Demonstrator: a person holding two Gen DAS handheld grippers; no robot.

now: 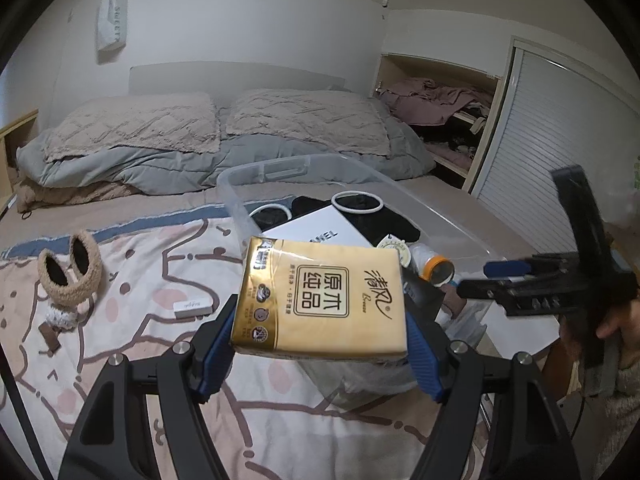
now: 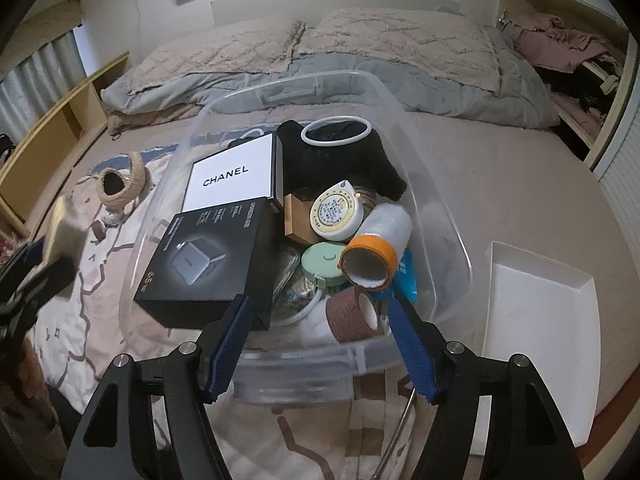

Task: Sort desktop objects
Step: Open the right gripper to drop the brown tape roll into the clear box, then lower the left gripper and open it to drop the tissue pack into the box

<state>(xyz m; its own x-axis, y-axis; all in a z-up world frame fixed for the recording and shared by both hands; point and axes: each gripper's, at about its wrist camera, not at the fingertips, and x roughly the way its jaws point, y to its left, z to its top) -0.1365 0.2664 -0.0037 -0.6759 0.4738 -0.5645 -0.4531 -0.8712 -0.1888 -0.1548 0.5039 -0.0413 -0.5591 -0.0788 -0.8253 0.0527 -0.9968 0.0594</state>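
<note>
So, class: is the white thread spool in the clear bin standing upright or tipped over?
Tipped over: the thread spool lies on its side in the bin, orange-rimmed hollow end facing the camera.

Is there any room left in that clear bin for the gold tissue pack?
Barely. The clear bin is crowded along its left and middle with boxes, tapes and the thread spool; the only bare floor lies along its right wall. The left gripper holds the tissue pack.
</note>
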